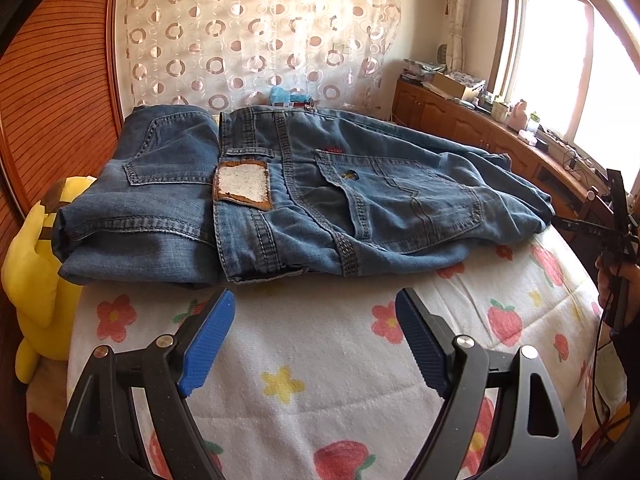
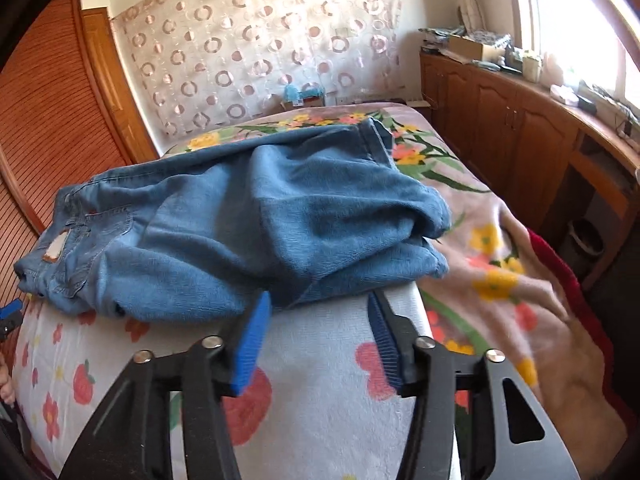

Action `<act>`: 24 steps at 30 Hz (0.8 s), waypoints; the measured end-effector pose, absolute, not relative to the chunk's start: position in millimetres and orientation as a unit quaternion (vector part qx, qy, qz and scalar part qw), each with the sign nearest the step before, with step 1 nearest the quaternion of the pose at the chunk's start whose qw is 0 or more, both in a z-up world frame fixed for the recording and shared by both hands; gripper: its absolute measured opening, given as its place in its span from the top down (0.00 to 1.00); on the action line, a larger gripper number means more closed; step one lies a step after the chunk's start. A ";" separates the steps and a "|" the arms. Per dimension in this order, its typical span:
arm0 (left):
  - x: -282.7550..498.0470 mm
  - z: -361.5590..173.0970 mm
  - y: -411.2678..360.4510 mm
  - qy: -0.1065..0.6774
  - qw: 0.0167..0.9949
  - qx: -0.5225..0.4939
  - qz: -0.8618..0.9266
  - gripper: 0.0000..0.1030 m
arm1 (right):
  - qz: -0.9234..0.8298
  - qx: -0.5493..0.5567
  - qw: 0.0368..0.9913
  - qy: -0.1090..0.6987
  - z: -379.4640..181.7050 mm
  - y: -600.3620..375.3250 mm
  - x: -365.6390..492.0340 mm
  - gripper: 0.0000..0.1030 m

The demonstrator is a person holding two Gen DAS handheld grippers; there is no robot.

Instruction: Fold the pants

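**Jeans half-folded on the bed, both grippers standing off**

Nearest in the left wrist view, I am holding the left gripper [image 1: 314, 336] over the towel [image 1: 320, 380], its blue pads [image 1: 206, 344] spread wide and pinching nothing. In the right wrist view I am holding the right gripper [image 2: 316, 340] just short of the jeans [image 2: 248, 216]; its pads [image 2: 250, 344] are standing partly apart, empty, with the denim edge lying just beyond the tips.

The jeans are lying across the far part of the towel, seat and back pocket [image 1: 400, 196] facing up, the leather patch [image 1: 242, 186] near the waistband. The legs are already lying doubled back, giving a rumpled fold at the right end. A second, folded pair [image 1: 152, 192] is sitting just beside them on the left.

As I am judging it, the step in hand is regrasping for the next fold. To do it well, I am planning to pinch both layers at the fold's near corner, keep the edges aligned, and lift low so the stack is not dragging or bunching; smoothing the rumpled end first seems wise.

The towel, printed with strawberries and flowers, is covering the near bed; a floral blanket [image 2: 500, 272] is showing beyond it on the right. A yellow plush [image 1: 36, 264] is leaning at the left edge. Farther off, a ring-patterned curtain [image 1: 256, 40] is hanging, wooden cabinets [image 2: 500, 120] are running under a bright window [image 1: 560, 60], and a slatted wardrobe [image 1: 60, 80] is standing left.
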State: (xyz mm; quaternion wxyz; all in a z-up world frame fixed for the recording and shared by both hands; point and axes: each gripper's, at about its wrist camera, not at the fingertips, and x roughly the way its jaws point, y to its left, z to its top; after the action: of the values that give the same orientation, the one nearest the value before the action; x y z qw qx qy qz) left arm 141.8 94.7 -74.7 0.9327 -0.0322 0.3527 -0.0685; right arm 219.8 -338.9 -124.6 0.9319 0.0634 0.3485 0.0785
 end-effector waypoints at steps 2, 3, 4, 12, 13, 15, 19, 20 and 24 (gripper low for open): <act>144.6 -74.8 95.8 0.352 0.933 -0.032 -0.066 0.19 | 0.082 0.079 0.927 0.358 -126.1 -340.5 228.1 0.40; 145.9 -74.6 97.3 0.351 0.934 -0.031 -0.064 0.19 | 0.080 0.085 0.924 0.363 -126.8 -341.6 231.6 0.39; 147.6 -74.5 99.1 0.351 0.934 -0.032 -0.062 0.19 | 0.079 0.091 0.922 0.368 -127.9 -341.6 235.3 0.39; 150.0 -73.1 107.5 0.350 0.934 -0.039 -0.056 0.19 | 0.076 0.143 0.911 0.379 -127.9 -344.3 256.0 0.38; 150.3 -73.1 108.0 0.350 0.934 -0.039 -0.056 0.19 | 0.074 0.140 0.912 0.379 -127.4 -342.8 258.8 0.38; 150.7 -73.0 107.3 0.350 0.934 -0.040 -0.056 0.19 | 0.070 0.131 0.913 0.380 -126.8 -340.2 261.8 0.38; 153.6 -72.7 109.8 0.353 0.933 -0.039 -0.056 0.19 | 0.058 0.090 0.922 0.372 -128.9 -328.0 257.9 0.38; 154.5 -72.8 111.3 0.355 0.933 -0.038 -0.052 0.19 | 0.057 0.081 0.925 0.367 -129.8 -326.1 256.4 0.38; 159.9 -73.6 117.5 0.361 0.931 -0.033 -0.044 0.19 | 0.056 0.075 0.925 0.367 -129.7 -328.2 253.5 0.38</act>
State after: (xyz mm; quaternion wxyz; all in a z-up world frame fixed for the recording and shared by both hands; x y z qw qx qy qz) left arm 159.9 117.5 -73.6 0.9309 -0.0328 0.3611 -0.0439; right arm 253.5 -328.2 -129.7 0.9253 0.0753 0.3673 0.0565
